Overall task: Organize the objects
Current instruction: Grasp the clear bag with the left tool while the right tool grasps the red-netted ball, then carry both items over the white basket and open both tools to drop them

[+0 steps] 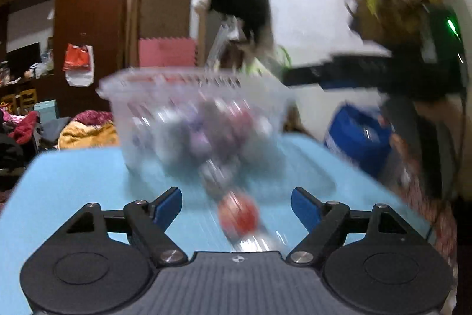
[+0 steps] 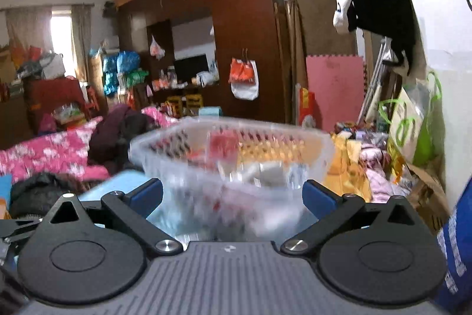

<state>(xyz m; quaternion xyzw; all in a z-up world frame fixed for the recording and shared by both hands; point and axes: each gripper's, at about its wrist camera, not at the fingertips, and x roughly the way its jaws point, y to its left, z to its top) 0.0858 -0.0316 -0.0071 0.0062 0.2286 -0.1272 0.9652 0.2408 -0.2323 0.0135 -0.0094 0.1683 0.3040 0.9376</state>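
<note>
The light blue counter [image 1: 73,176] is carrying everything you are working with. The clear plastic basket with a perforated rim [image 1: 194,120] is sitting toward the counter's far edge, and it is blurring heavily in both views; greyish and purplish rounded items inside it are too smeared to identify. From the right wrist view the same basket [image 2: 233,155] is filling the space just ahead of your right gripper [image 2: 233,194], whose blue-padded fingers [image 2: 318,197] are spreading wide on either side of its wall, gripping nothing that I can make out. Your left gripper [image 1: 236,205] is also standing wide open and holding nothing. Between its fingers [image 1: 168,205], nearer the counter's front edge, a small red round object [image 1: 239,214] is lying on the counter, streaked by motion blur.
</note>
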